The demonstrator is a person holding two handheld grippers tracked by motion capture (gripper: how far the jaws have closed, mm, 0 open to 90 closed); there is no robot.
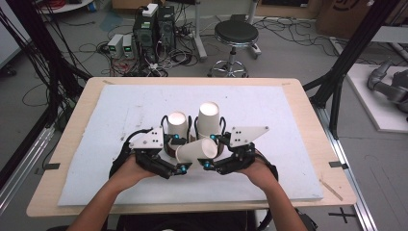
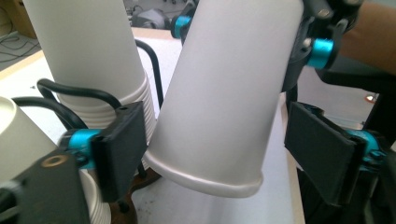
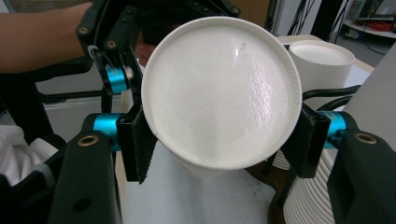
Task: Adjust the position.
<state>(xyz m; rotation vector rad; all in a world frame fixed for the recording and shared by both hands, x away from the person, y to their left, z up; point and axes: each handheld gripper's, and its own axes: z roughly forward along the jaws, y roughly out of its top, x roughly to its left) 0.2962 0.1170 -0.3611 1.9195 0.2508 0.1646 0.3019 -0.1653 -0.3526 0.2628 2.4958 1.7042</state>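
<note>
A white paper cup (image 1: 197, 150) lies on its side above the white board, between both grippers. My right gripper (image 3: 222, 140) is shut on this cup (image 3: 222, 93) near its base, and the base faces the right gripper view. My left gripper (image 2: 219, 154) stands open around the cup's rim end (image 2: 229, 93); its right pad (image 2: 322, 154) is well clear of the wall. Behind stand two upside-down stacks of paper cups, the left stack (image 1: 176, 126) and the right stack (image 1: 209, 119).
The white board (image 1: 120, 110) covers most of a wooden table (image 1: 72, 144). Black cables (image 2: 79, 91) loop around the stacks. A brown patch (image 2: 140, 182) lies under the stacks. A stool (image 1: 235, 33) and computers stand on the floor beyond the far edge.
</note>
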